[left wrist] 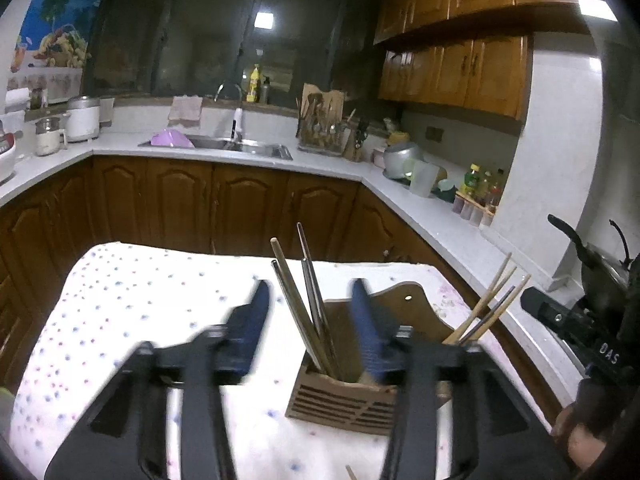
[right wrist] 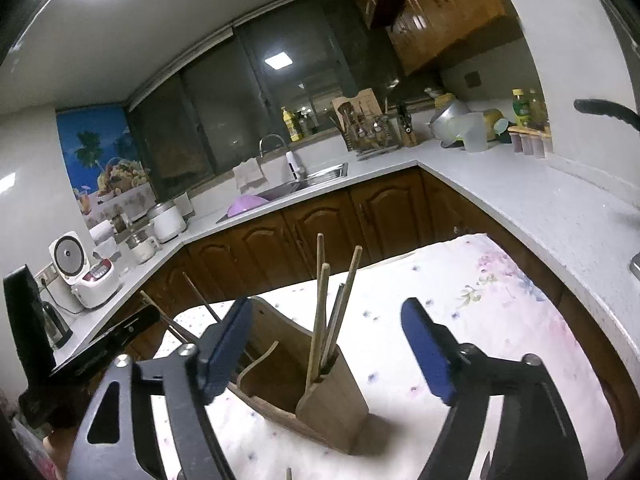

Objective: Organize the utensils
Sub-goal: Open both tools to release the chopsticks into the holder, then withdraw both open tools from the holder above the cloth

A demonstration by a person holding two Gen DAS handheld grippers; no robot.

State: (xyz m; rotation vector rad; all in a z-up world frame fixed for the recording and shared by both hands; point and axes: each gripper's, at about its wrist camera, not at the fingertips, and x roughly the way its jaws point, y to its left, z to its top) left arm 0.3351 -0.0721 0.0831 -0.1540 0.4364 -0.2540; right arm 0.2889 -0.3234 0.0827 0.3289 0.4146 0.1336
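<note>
Chopsticks (left wrist: pixel 304 304) stood upright in wooden utensil holder (left wrist: pixel 344 396) on dotted cloth-covered counter (left wrist: pixel 132 288), left tongs (left wrist: pixel 310 296) spread wide, empty, right tongs (right wrist: pixel 328 320) likewise wide, nothing gripped

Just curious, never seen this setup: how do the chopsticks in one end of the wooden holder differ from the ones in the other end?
The left bunch is mostly shiny metal with one pale wooden stick; the right bunch is mostly pale wood with one metal stick. The left bunch stands nearly upright; the right bunch leans outward. Both sit in the same wooden holder, ends up.
</note>
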